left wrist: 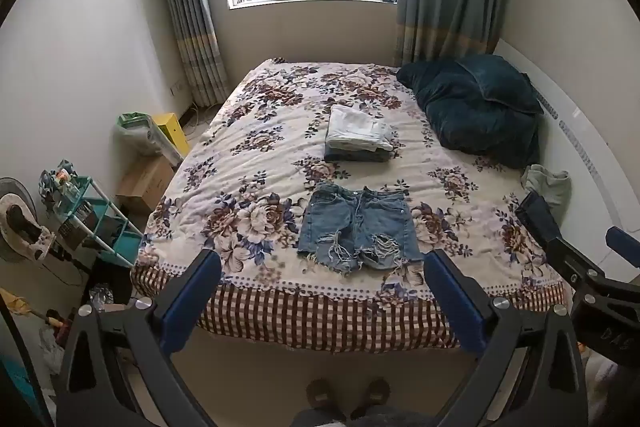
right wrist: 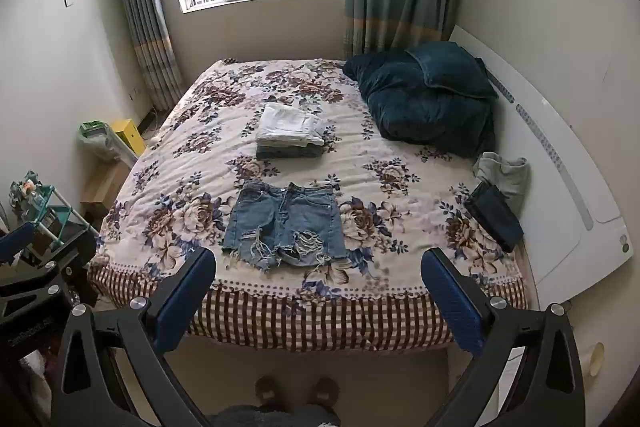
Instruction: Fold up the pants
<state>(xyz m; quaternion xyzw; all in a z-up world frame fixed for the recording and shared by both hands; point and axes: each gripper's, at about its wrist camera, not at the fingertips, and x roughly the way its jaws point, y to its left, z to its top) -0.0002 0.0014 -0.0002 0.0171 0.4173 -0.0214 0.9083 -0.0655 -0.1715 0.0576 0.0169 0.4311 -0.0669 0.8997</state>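
Ripped blue denim shorts [left wrist: 356, 229] lie flat and unfolded near the front edge of the floral bed, waistband away from me; they also show in the right wrist view [right wrist: 286, 225]. Behind them sits a stack of folded clothes [left wrist: 358, 135], also in the right wrist view [right wrist: 290, 131]. My left gripper [left wrist: 322, 267] is open and empty, held above the floor in front of the bed. My right gripper [right wrist: 318, 265] is open and empty too, beside the left one; it also shows at the right edge of the left wrist view [left wrist: 576, 227].
A dark teal duvet and pillow [right wrist: 428, 95] lie at the bed's far right by the white headboard [right wrist: 568, 187]. A green garment [right wrist: 506, 177] and dark folded cloth [right wrist: 494, 217] lie at the right edge. A teal rack [left wrist: 96, 223] and boxes [left wrist: 146, 179] stand left.
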